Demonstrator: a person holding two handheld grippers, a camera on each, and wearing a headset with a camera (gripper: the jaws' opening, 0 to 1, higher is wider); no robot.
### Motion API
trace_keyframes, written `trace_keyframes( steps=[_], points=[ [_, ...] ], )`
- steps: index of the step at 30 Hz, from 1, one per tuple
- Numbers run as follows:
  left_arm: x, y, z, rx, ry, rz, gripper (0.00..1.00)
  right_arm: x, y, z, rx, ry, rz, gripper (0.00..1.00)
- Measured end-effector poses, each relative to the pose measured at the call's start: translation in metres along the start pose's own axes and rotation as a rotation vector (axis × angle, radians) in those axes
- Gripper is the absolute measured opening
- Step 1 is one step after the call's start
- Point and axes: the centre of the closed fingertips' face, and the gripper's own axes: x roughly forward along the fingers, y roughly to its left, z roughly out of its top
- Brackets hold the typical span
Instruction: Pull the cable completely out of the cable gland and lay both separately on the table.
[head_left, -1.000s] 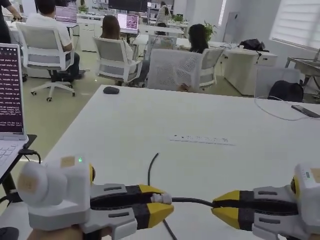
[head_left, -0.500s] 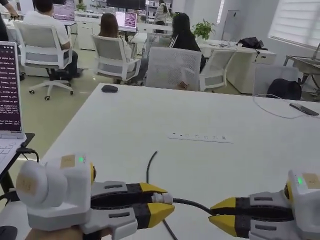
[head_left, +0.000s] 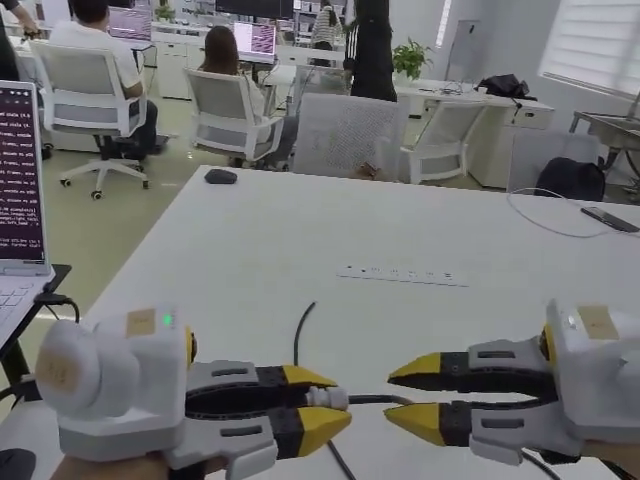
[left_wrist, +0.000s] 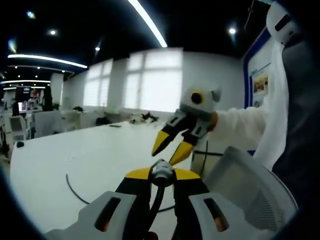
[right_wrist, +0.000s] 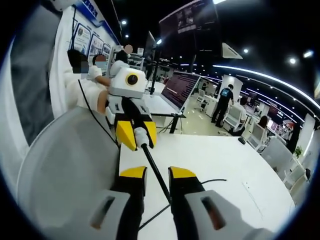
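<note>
My left gripper (head_left: 335, 398) sits low at the left of the head view, shut on the small grey-white cable gland (head_left: 326, 399). A black cable (head_left: 372, 400) leaves the gland and runs right between the jaws of my right gripper (head_left: 392, 397), which stand open above and below it. More of the cable curves over the white table (head_left: 250, 260) behind the grippers. In the left gripper view the gland (left_wrist: 162, 171) is pinched at the yellow tips of the left gripper (left_wrist: 161, 174). In the right gripper view the cable (right_wrist: 156, 175) passes through the right gripper (right_wrist: 157, 173), untouched.
A white power strip (head_left: 403, 276) lies mid-table, a dark mouse (head_left: 221, 176) at the far left edge and a phone (head_left: 610, 220) at the far right. A laptop (head_left: 20, 180) stands left of the table. Office chairs and people fill the room beyond.
My right gripper has let go of the cable: its jaws were shut on it and now stand open. It has also shifted slightly left and up. The left gripper keeps the gland.
</note>
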Motion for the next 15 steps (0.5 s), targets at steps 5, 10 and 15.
trace_keyframes(
  steps=[5,10,15],
  points=[
    [0.0,0.0,0.0,-0.005,0.0,-0.002,0.17,0.01,0.006,0.006,-0.025,-0.003,0.033,0.18],
    [0.0,-0.002,-0.001,-0.004,0.002,-0.011,0.17,0.016,0.012,0.007,-0.032,-0.001,0.06,0.16],
    [0.001,-0.003,-0.002,-0.008,0.008,-0.018,0.17,0.017,0.013,0.004,-0.037,0.002,0.059,0.1]
  ],
)
